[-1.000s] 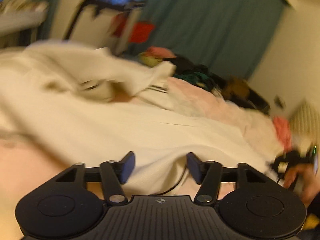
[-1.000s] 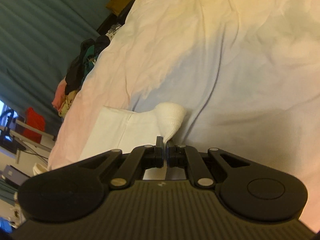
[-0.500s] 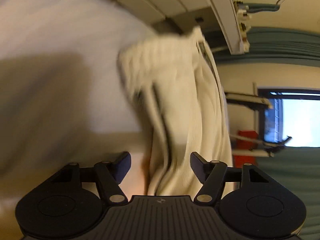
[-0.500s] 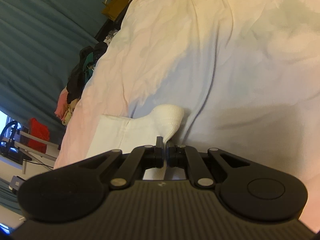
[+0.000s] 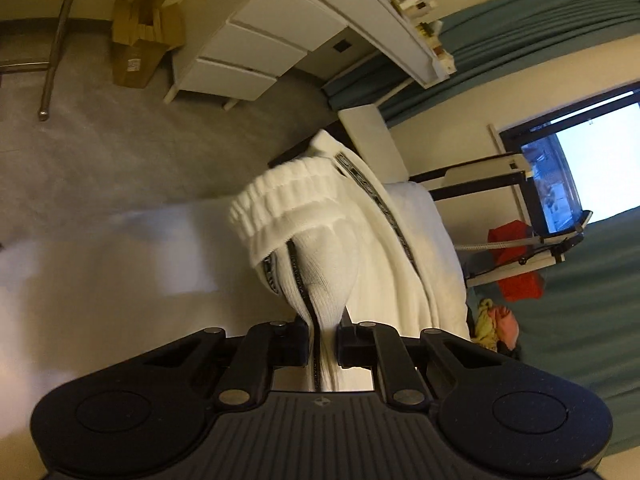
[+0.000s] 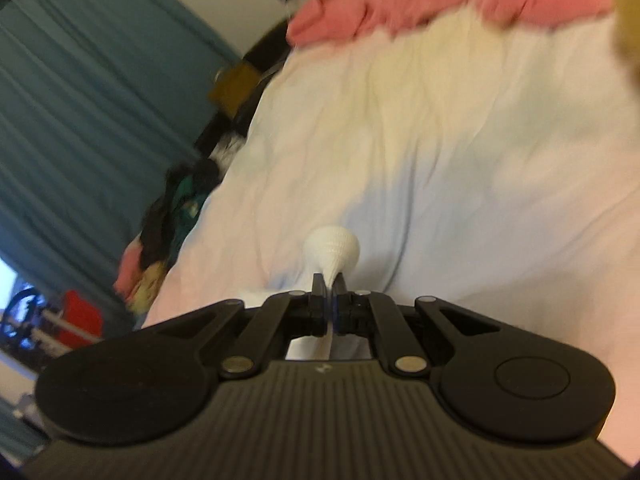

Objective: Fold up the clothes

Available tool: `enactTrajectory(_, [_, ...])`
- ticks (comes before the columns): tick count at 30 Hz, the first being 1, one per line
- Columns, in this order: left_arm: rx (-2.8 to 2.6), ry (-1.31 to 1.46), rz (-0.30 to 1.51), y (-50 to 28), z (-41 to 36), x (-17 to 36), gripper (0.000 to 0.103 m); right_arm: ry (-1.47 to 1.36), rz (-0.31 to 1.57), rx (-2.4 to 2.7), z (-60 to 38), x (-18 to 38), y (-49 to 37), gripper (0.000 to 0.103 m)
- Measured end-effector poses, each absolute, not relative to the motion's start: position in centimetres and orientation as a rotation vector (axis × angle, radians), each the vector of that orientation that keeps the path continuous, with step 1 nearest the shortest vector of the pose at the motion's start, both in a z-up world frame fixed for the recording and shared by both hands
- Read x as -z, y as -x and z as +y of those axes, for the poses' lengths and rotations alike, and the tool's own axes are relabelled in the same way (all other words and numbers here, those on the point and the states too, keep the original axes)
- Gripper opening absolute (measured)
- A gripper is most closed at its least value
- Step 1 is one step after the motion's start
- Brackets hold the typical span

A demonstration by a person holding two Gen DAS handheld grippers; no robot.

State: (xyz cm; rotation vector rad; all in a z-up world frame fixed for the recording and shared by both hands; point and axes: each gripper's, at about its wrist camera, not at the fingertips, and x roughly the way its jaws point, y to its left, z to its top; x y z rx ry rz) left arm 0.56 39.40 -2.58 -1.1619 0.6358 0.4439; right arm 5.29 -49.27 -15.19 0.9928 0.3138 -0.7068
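Note:
A white knit garment with a ribbed hem and a dark zipper hangs in front of the left wrist camera. My left gripper is shut on it, pinching the fabric along the zipper. My right gripper is shut on another bunched part of the same white garment, held over the pale bed sheet. How much of the garment lies on the bed is hidden.
A pink cloth lies at the far end of the bed. A pile of dark and coloured clothes sits by the teal curtain. White drawers, a cardboard box and grey floor show in the left wrist view.
My left gripper was open over the bed, swung round and shut on the zipper edge of the garment. My right gripper kept its grip and moved, bringing the pink cloth into view.

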Motion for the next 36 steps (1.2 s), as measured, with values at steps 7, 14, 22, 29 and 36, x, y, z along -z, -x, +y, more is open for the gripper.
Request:
enactTrajectory(7, [-0.482, 1.083, 0.820, 2.7, 41.3, 7.7, 0.018, -1.062, 0.545, 0.884, -49.7, 17.9, -3.9, 0.006])
enactTrajectory(14, [-0.465, 0.831, 0.823, 2.4, 39.5, 5.9, 0.048, -0.973, 0.573, 0.860, -49.2, 16.7, -4.5, 0.011])
enactTrajectory(22, [-0.493, 0.458, 0.724, 3.3, 32.4, -0.1, 0.083, -0.767, 0.435, 0.827, -47.1, 12.4, -4.7, 0.076])
enactTrajectory(29, [-0.416, 0.239, 0.565, 0.4, 22.9, -4.1, 0.083, -0.459, 0.315, 0.445, -39.8, 7.6, -6.1, 0.075])
enactTrajectory(36, [-0.217, 0.120, 0.477, -4.0, 12.2, -4.3, 0.083, -0.281, 0.264, 0.091, -31.3, 6.3, -5.9, 0.075])
